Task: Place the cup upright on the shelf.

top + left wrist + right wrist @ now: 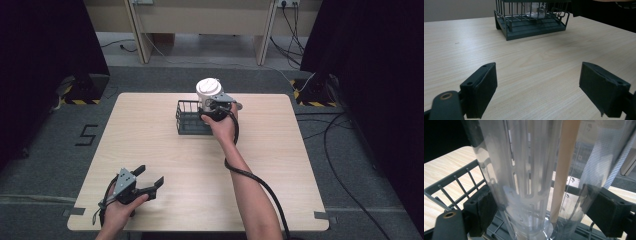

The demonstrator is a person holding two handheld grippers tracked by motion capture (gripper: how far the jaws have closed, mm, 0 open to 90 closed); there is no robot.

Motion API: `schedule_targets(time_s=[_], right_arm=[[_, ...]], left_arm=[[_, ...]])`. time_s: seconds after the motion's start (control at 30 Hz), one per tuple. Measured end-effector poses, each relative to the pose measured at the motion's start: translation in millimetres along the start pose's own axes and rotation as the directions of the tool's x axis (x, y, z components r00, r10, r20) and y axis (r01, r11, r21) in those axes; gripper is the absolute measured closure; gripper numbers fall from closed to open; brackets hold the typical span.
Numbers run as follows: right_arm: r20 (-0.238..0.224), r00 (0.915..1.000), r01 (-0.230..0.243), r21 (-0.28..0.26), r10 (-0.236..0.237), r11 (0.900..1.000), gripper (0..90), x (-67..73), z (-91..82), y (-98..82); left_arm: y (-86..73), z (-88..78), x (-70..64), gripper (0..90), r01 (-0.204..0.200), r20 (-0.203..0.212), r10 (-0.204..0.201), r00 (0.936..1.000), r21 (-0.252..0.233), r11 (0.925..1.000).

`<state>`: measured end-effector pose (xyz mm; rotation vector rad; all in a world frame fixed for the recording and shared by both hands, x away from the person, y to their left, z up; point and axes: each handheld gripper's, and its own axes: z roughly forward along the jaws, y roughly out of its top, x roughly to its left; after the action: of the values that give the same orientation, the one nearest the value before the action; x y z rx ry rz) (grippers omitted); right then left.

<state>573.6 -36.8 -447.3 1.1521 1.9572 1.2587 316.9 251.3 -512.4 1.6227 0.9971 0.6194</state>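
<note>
A: What's the right gripper [216, 106] doing?

B: Its jaws sit on either side of a clear jug [529, 170] with a white lid [208, 87]. Both pads look pressed to the wall, so I'd call it gripping the jug.

A: And where is the jug?

B: Upright between the jaws, its base down in the wire rack [189, 121] just below the gripper. Rack bars run close beside the left pad.

A: How should this step go?

B: Keep the jug vertical, move it straight along its axis, and hold the squeeze light; the wall looks thin and slick.

A: The left gripper [145, 184]?

B: Spread wide with nothing in it, over the table [536, 62], with the rack well ahead of it.
</note>
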Motion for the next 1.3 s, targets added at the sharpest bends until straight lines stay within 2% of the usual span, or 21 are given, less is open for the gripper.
schedule_targets(time_s=[0.23, 0.6, 1.1, 1.3], right_arm=[[-0.011, 0.9997, -0.022, -0.009, 0.022, 1.000, 15.7, -0.7, -6.1, -0.8], [-0.031, 0.9989, -0.035, -0.013, 0.034, 0.999, 15.8, -0.6, -28.4, -5.9], [-0.048, 0.9987, -0.018, -0.028, 0.016, 0.999, 17.7, -4.3, -66.8, -13.3], [-0.057, 0.9984, -0.007, -0.026, 0.006, 1.000, 19.5, -5.1, -76.6, -20.0]], left_arm=[[0.0, 0.4, -0.4, 14.5, -0.001, 0.000, 0.001, 1.0000, 0.001, 1.0000], [-0.3, 0.8, -0.6, 14.5, -0.001, -0.002, 0.001, 1.0000, 0.002, 1.0000], [-1.0, 1.0, -0.4, 14.4, 0.007, -0.003, -0.007, 1.0000, 0.003, 1.0000], [-1.2, 1.1, -0.3, 14.5, 0.008, -0.005, -0.008, 1.0000, 0.003, 1.0000]])
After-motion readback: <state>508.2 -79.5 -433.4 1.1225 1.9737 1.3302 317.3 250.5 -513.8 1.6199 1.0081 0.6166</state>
